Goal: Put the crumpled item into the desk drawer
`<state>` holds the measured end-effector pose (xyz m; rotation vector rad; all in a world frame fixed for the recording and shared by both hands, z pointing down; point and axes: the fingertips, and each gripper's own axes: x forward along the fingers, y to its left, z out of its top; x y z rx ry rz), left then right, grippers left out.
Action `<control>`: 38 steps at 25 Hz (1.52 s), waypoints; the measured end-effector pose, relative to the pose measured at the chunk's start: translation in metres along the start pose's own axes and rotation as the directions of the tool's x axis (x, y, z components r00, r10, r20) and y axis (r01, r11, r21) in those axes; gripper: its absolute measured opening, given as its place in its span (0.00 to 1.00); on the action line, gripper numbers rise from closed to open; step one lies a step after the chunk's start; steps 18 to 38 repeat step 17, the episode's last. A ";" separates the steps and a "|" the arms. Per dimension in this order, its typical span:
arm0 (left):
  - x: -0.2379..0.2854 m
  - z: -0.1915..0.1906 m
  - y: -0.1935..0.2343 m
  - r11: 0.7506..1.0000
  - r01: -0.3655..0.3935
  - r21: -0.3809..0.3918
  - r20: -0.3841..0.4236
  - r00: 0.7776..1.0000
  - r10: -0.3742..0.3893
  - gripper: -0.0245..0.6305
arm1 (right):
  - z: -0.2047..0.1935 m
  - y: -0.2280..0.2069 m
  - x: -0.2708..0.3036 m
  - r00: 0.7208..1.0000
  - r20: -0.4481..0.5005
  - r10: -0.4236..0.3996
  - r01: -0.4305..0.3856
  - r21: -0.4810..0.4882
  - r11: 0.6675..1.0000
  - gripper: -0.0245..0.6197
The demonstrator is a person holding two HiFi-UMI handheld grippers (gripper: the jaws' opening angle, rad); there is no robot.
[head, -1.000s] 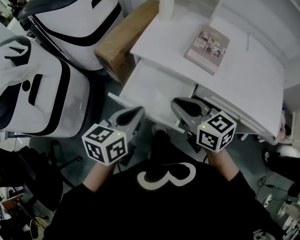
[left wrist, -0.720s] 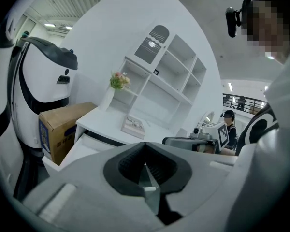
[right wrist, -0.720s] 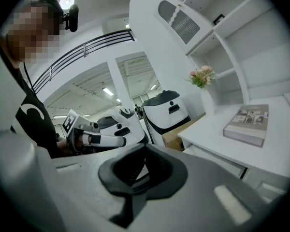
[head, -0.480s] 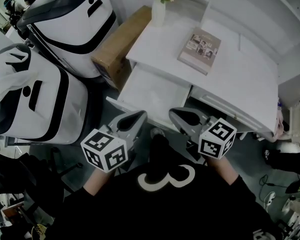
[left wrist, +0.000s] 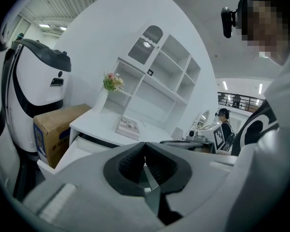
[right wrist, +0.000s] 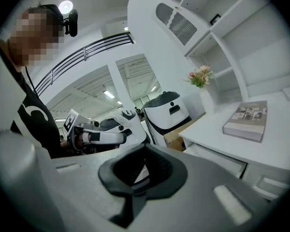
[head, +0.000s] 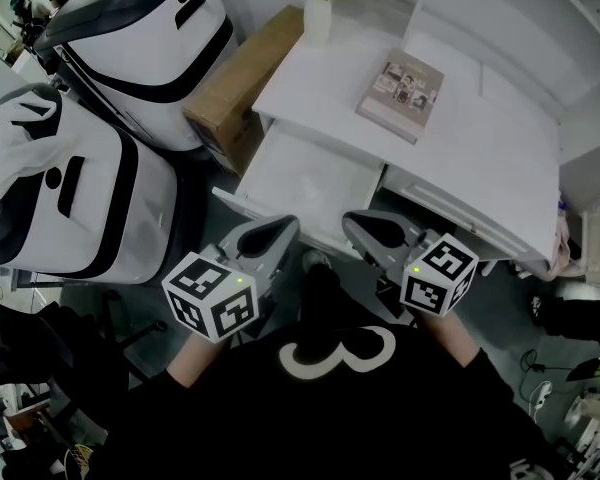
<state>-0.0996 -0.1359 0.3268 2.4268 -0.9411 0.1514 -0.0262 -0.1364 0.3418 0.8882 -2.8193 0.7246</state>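
No crumpled item shows in any view. The white desk [head: 470, 148] has its left drawer [head: 300, 173] pulled open, pale inside, with nothing to be seen in it. I hold both grippers close to my body, in front of the drawer's front edge. The left gripper [head: 278, 230] is shut with nothing between its jaws, and its own view shows the pads [left wrist: 135, 161] pressed together. The right gripper [head: 360, 224] is also shut and holds nothing. Each gripper appears in the other's view: the right gripper [left wrist: 203, 135] and the left gripper [right wrist: 94, 135].
A book [head: 400, 86] lies on the desk top and a vase of flowers [head: 320, 3] stands at its back left corner. A cardboard box [head: 242, 83] leans beside the desk. Two large white machines [head: 70, 193] stand on the floor at the left.
The head view has shifted a little. Both grippers stay shut and keep their place in front of the drawer.
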 end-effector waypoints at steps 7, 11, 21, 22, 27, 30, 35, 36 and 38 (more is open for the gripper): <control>0.008 -0.006 0.001 1.000 -0.009 -0.006 -0.019 1.000 0.009 0.05 | -0.007 -0.009 0.000 1.000 -0.014 0.004 -0.004 0.021 1.000 0.04; 0.011 -0.006 0.008 1.000 -0.019 -0.018 -0.021 1.000 0.019 0.05 | -0.007 -0.013 0.006 1.000 -0.024 0.014 -0.014 0.021 1.000 0.04; 0.022 -0.007 0.016 0.999 -0.022 -0.026 -0.035 0.999 0.021 0.05 | -0.004 -0.024 0.015 0.999 -0.032 0.023 -0.022 0.023 0.999 0.04; 0.022 -0.007 0.016 0.999 -0.022 -0.026 -0.035 0.999 0.021 0.05 | -0.004 -0.024 0.015 0.999 -0.032 0.023 -0.022 0.023 0.999 0.04; 0.022 -0.007 0.016 0.999 -0.022 -0.026 -0.035 0.999 0.021 0.05 | -0.004 -0.024 0.015 0.999 -0.032 0.023 -0.022 0.023 0.999 0.04; 0.022 -0.007 0.016 0.999 -0.022 -0.026 -0.035 0.999 0.021 0.05 | -0.004 -0.024 0.015 0.999 -0.032 0.023 -0.022 0.023 0.999 0.04; 0.022 -0.007 0.016 0.999 -0.022 -0.026 -0.035 0.999 0.021 0.05 | -0.004 -0.024 0.015 0.999 -0.032 0.023 -0.022 0.023 0.999 0.04; 0.022 -0.007 0.016 0.999 -0.022 -0.026 -0.035 0.999 0.021 0.05 | -0.004 -0.024 0.015 0.999 -0.032 0.023 -0.022 0.023 0.999 0.04; 0.022 -0.007 0.016 0.999 -0.022 -0.026 -0.035 0.999 0.021 0.05 | -0.004 -0.024 0.015 0.999 -0.032 0.023 -0.022 0.023 0.999 0.04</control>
